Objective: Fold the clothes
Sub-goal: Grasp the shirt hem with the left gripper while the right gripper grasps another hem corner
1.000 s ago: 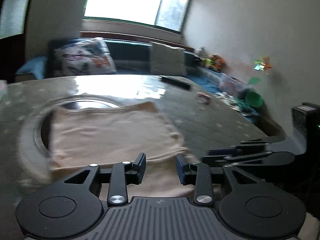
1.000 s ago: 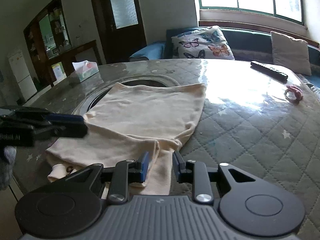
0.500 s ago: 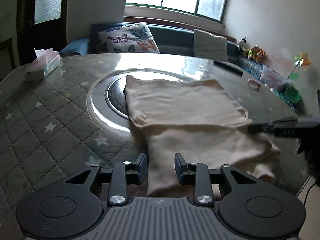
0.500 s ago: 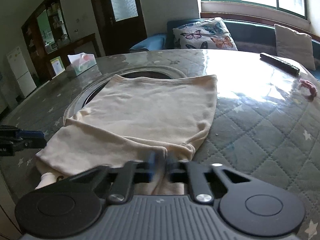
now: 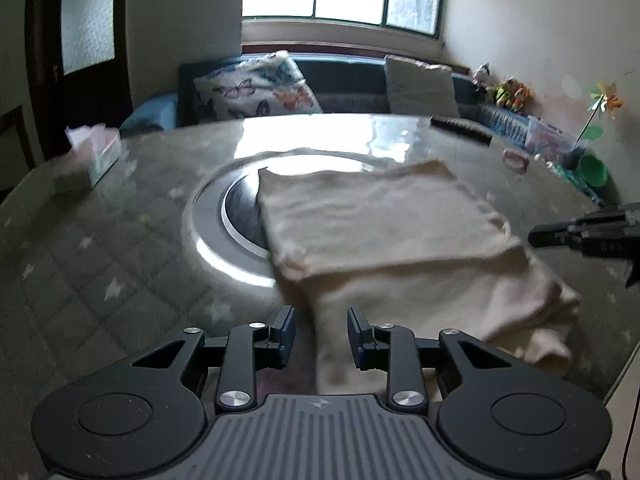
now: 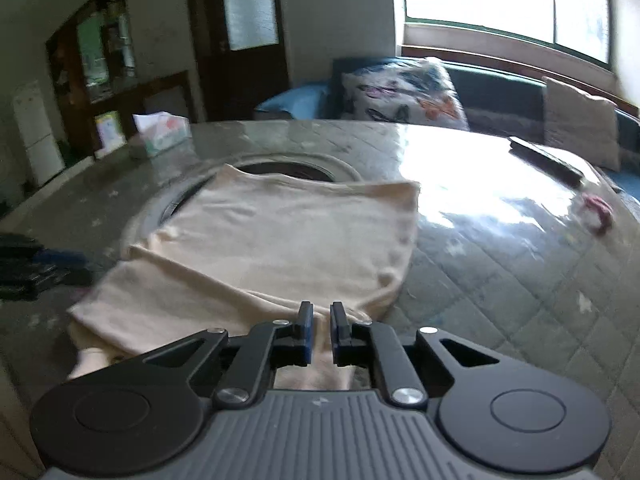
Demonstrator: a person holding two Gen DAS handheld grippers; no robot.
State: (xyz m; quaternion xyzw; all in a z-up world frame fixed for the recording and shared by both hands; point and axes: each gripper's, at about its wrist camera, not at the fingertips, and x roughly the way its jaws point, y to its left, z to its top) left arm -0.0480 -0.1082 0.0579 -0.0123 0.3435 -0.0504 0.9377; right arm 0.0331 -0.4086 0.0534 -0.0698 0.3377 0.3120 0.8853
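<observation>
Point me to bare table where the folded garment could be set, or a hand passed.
Free: the quilted table between the tissue box and the metal ring; also right of the cream garment, short of the remote and pink item. Crowded: the near edge, where both claws meet the garment.

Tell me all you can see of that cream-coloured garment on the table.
The cream garment looks like soft knit cloth, partly folded: an upper layer lies flat over a wider lower layer that bunches near the table's edge. Its far part covers a round metal ring set in the tabletop. The right tool is pinched almost shut on its near edge. The left tool is open, with the cloth's near edge between its fingers, not clamped.
</observation>
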